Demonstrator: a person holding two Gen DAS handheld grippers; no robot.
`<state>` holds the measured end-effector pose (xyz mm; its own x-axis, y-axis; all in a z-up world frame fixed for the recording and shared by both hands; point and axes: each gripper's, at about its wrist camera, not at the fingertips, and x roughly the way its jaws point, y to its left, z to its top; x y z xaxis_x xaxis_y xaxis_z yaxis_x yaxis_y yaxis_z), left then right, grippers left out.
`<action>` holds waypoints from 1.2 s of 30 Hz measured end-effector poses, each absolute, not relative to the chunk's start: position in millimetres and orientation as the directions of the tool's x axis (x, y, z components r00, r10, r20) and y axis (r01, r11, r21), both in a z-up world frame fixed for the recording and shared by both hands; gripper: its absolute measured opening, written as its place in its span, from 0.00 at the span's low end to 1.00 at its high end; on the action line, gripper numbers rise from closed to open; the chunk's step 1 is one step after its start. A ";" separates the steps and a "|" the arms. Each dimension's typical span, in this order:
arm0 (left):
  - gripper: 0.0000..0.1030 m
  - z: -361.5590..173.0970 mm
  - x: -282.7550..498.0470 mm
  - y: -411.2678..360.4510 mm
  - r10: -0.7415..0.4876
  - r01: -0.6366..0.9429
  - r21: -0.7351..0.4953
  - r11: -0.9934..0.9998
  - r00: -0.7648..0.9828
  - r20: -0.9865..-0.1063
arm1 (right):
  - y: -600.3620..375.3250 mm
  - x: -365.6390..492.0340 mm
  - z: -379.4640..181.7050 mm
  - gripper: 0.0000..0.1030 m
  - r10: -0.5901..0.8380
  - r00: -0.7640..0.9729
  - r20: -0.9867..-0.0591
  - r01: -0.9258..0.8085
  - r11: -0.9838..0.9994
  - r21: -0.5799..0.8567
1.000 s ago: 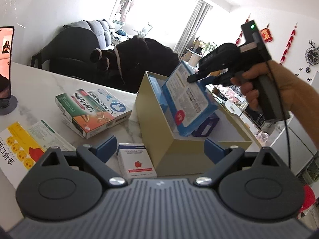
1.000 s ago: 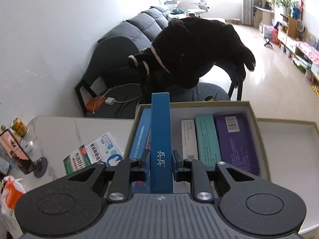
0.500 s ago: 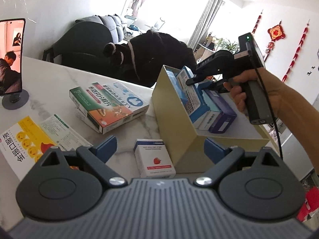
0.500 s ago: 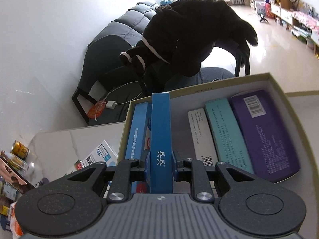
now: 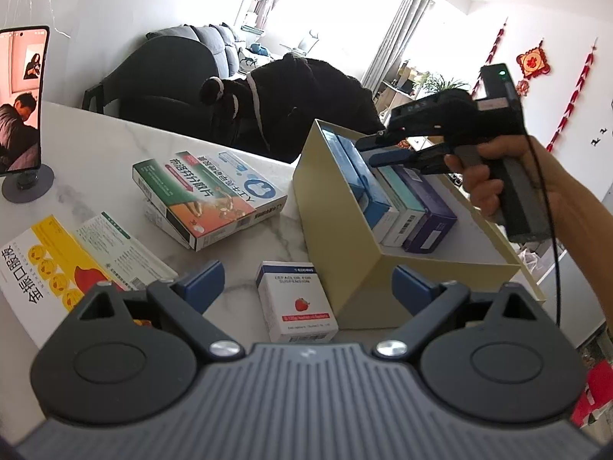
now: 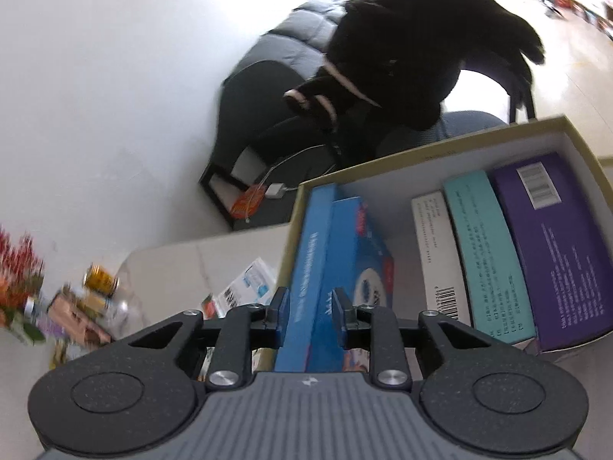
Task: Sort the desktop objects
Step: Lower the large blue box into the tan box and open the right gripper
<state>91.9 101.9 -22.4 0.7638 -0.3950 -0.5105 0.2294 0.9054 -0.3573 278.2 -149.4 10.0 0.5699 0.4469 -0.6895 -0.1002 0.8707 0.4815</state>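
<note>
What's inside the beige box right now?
The beige box holds five cartons on edge: two blue boxes, a white box, a teal box and a purple box. Its floor beneath them is hidden.

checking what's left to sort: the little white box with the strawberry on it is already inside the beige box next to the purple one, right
Not quite. The little white strawberry box is not inside the beige box; it lies on the marble table just outside the beige box's near wall, as the left wrist view shows. The purple box is indeed inside, with the other boxes.
</note>
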 end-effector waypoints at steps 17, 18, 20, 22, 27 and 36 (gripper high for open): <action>0.93 -27.4 89.4 97.8 -0.387 0.216 -0.360 0.907 0.765 -0.514 | -116.9 230.5 1.8 0.45 0.414 0.456 -0.788 -0.535 0.835 0.129; 0.93 -27.8 90.3 97.2 -0.385 0.213 -0.360 0.908 0.765 -0.517 | -115.0 230.1 0.1 0.45 0.410 0.455 -0.791 -0.552 0.827 0.111; 0.93 -28.5 92.5 96.2 -0.381 0.209 -0.357 0.910 0.763 -0.523 | -111.2 229.6 -3.3 0.45 0.401 0.453 -0.796 -0.584 0.808 0.075; 0.93 -28.7 94.2 95.2 -0.375 0.207 -0.350 0.913 0.762 -0.528 | -108.7 232.4 -9.7 0.44 0.393 0.451 -0.801 -0.613 0.789 0.041; 0.93 -30.9 98.3 95.0 -0.362 0.196 -0.341 0.919 0.759 -0.542 | -103.1 237.8 -11.0 0.43 0.392 0.459 -0.797 -0.659 0.752 -0.010; 0.93 -32.5 107.1 93.9 -0.349 0.183 -0.333 0.925 0.755 -0.555 | -106.6 252.9 -14.8 0.43 0.434 0.464 -0.772 -0.693 0.721 -0.010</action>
